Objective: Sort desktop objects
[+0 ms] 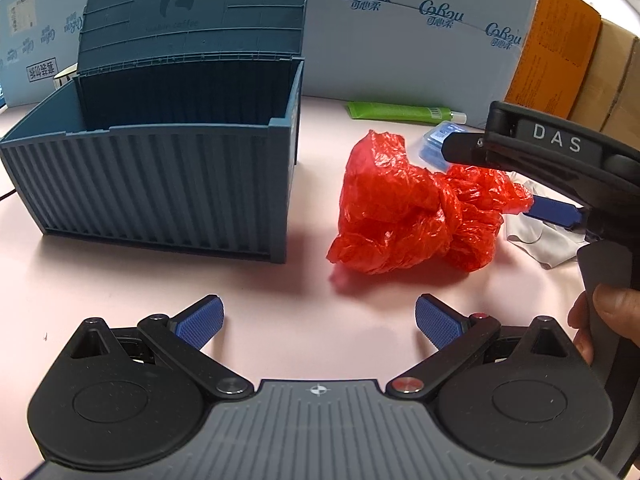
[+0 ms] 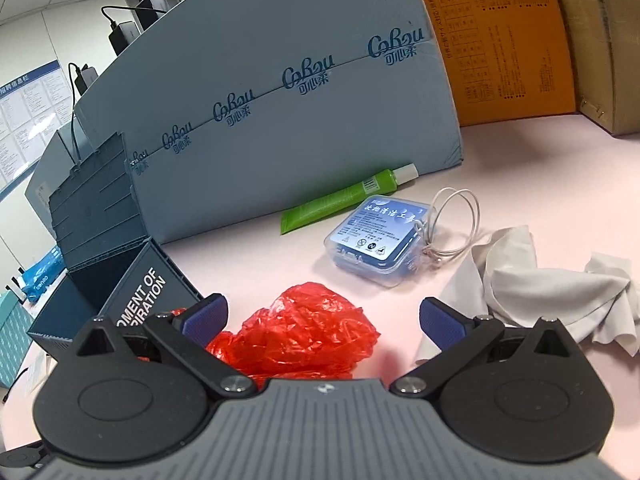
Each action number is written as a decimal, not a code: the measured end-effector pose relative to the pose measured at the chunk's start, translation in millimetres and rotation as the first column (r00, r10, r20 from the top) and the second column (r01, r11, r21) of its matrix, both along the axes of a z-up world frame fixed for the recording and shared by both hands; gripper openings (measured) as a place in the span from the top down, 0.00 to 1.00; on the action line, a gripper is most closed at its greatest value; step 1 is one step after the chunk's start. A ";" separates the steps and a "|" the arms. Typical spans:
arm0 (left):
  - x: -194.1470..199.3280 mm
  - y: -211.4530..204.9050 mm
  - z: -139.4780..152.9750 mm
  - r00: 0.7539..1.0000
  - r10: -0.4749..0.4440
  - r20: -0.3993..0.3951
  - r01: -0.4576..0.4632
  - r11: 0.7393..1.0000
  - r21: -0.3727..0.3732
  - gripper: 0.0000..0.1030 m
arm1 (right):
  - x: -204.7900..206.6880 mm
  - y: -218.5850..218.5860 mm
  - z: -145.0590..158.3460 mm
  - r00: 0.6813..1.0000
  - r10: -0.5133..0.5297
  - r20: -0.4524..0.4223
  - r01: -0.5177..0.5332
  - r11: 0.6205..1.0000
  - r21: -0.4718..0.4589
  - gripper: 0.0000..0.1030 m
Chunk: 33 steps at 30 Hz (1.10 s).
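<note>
Your left gripper (image 1: 319, 322) hovers over the pink tabletop (image 1: 120, 300), jaws spread wide and holding nothing. Your right gripper (image 2: 323, 322) is likewise wide open and empty, its blue pads flanking the crumpled red plastic bag (image 2: 296, 330). The bag lies just right of the open blue container-shaped storage box (image 1: 160, 184). Beyond it: a clear case with a blue label (image 2: 376, 236), a green tube (image 2: 340, 198) and a white cloth (image 2: 540, 280).
</note>
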<state>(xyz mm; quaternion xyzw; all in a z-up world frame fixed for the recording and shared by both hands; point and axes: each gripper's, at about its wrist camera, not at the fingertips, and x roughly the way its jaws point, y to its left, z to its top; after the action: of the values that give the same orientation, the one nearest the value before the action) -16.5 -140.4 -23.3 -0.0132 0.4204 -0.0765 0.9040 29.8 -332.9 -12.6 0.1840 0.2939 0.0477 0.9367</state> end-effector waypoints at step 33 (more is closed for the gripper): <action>1.2 1.6 -4.8 0.998 0.054 -0.013 -0.053 0.996 0.071 0.00 | -20.7 -50.5 -10.2 0.982 -0.185 -0.034 0.187 0.977 0.099 0.00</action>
<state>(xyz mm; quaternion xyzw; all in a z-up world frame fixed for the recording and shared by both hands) -15.3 -138.8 -28.1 0.0069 0.4289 -0.0375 0.9025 9.1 -383.4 -22.8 0.2589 0.2839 -0.0274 0.9228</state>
